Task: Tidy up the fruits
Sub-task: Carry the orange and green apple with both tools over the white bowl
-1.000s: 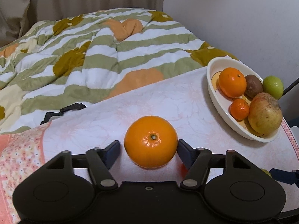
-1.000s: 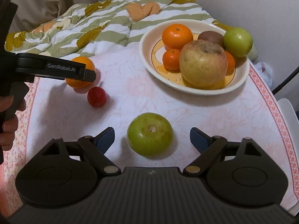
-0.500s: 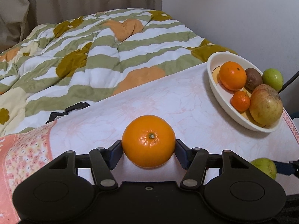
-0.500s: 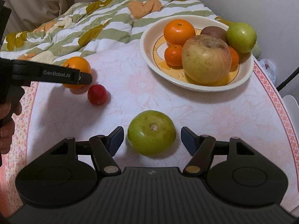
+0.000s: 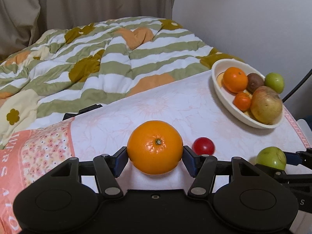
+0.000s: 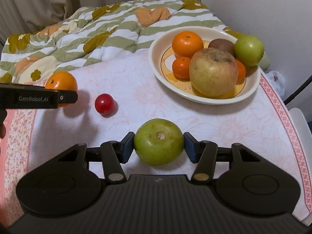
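Note:
My left gripper (image 5: 155, 157) is shut on a large orange (image 5: 155, 146), which hangs just above the white floral tablecloth (image 5: 175, 107). The right wrist view shows that orange (image 6: 61, 81) beside the left gripper's finger (image 6: 39, 98). My right gripper (image 6: 159, 149) has its jaws closing on a green round fruit (image 6: 159, 144) that rests on the cloth, and both blue pads touch its sides. Between the two fruits lies a small red fruit (image 6: 104, 104). At the far right stands a cream bowl (image 6: 204, 101) holding oranges, a large apple, a kiwi and a green fruit.
A striped green and white quilt (image 5: 97, 58) on a bed borders the table's far side. The wall (image 5: 243, 19) stands behind the bowl. Pink cloth trim (image 6: 282, 113) marks the table's right edge. A person's hand (image 6: 2, 128) shows at the left.
My left gripper closed on the orange and lifted it, and the small red fruit came into its view. My right jaws narrowed from wide apart until they met the green fruit.

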`<control>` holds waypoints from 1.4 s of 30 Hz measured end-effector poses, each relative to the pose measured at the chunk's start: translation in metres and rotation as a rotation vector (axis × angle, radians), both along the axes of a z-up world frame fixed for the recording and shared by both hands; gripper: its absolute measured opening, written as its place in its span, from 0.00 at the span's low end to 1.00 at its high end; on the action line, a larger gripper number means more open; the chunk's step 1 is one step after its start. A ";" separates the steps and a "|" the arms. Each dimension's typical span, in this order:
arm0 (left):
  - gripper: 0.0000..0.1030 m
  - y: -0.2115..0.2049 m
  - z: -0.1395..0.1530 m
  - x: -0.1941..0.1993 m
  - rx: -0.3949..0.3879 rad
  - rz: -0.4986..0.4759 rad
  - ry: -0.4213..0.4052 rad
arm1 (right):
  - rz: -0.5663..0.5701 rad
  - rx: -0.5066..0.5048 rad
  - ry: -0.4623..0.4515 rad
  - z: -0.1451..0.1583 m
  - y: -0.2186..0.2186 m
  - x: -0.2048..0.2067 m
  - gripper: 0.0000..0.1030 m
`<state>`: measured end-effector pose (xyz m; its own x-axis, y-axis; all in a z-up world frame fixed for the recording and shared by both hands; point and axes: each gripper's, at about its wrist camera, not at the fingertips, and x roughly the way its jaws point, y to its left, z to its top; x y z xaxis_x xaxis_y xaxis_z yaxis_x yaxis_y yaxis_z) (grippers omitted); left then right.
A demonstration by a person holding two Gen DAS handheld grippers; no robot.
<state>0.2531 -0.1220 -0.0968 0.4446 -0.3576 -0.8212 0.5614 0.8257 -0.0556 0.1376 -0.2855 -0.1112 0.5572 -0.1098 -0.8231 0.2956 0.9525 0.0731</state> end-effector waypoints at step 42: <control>0.62 -0.130 0.091 -0.100 -0.158 0.271 -0.169 | 0.251 -0.083 -0.257 0.132 -0.192 -0.037 0.68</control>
<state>0.1533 -0.2519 -0.0054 0.6656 -0.3252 -0.6718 0.3356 0.9344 -0.1197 0.1003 -0.4776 0.0211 0.7626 -0.0039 -0.6468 0.0337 0.9989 0.0337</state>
